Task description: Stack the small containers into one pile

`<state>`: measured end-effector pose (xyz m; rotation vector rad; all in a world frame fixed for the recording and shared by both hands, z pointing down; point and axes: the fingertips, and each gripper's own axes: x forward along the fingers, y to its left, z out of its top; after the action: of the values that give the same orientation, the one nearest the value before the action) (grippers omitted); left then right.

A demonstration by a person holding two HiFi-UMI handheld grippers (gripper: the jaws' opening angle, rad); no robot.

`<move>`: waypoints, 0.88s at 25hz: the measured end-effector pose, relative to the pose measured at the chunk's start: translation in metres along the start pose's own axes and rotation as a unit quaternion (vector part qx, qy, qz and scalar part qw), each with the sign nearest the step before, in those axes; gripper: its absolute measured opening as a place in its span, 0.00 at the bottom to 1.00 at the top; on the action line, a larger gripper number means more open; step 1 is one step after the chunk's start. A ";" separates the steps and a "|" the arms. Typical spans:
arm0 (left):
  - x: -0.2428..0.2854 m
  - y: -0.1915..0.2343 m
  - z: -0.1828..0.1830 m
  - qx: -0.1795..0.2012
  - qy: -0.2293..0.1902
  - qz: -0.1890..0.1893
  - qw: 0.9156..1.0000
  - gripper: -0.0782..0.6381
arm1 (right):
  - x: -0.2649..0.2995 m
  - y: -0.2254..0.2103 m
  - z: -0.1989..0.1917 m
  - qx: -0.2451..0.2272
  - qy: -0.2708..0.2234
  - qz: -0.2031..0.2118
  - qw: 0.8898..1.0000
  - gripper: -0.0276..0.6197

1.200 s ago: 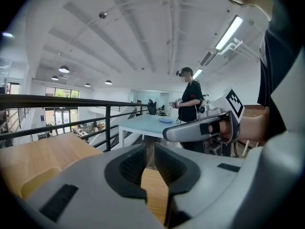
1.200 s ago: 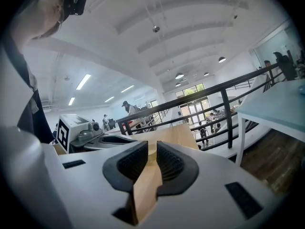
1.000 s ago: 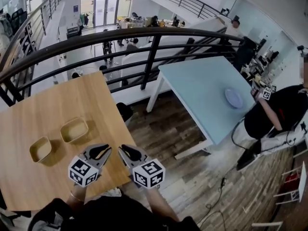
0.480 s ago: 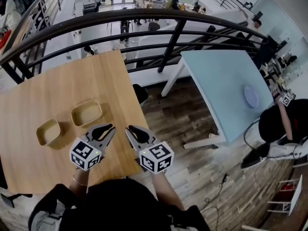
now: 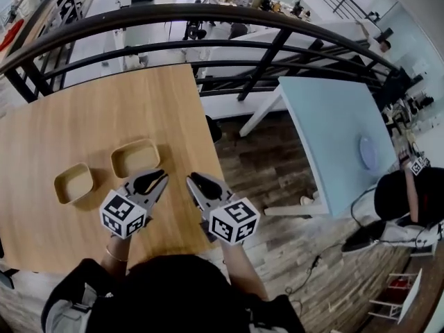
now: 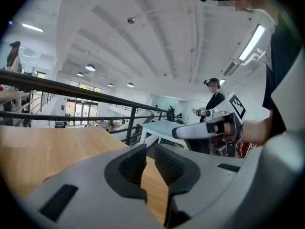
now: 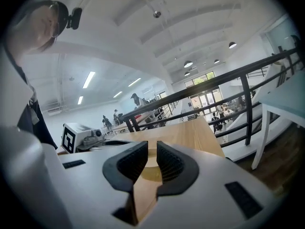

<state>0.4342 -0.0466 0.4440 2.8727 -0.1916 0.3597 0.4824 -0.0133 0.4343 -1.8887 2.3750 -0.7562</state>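
Observation:
Two small tan square containers sit apart on the wooden table [image 5: 62, 116]: one [image 5: 74, 183] to the left, the other [image 5: 135, 157] further back and to its right. My left gripper [image 5: 159, 179] hovers just right of the nearer-right container, shut with nothing between its jaws. My right gripper [image 5: 192, 180] hangs beside it near the table's right edge, also shut and empty. In the left gripper view the closed jaws [image 6: 145, 163] point over the table, with the right gripper [image 6: 209, 128] visible to the right. In the right gripper view a container's rim [image 7: 147, 168] shows past the jaws [image 7: 151, 159].
A black metal railing [image 5: 208, 19] runs behind the table. To the right stands a pale blue table [image 5: 333, 130] with a plate [image 5: 368, 153]. A seated person [image 5: 409, 193] is at the far right. Wood floor lies between the tables.
The view has shifted so the table and both containers sit further right and lower. Both grippers have moved forward toward the containers, still shut and empty.

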 end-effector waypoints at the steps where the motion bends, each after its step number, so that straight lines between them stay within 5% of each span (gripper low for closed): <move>1: -0.002 0.005 -0.001 -0.006 -0.003 0.002 1.000 0.16 | 0.004 0.000 -0.001 -0.001 0.002 0.001 1.000 0.11; 22: -0.008 0.065 -0.008 -0.043 0.010 0.090 0.995 0.17 | 0.058 -0.019 0.000 -0.003 0.048 0.042 0.998 0.14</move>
<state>0.4149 -0.1064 0.4635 2.7731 -0.4519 0.4013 0.4840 -0.0701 0.4576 -1.7817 2.4976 -0.8510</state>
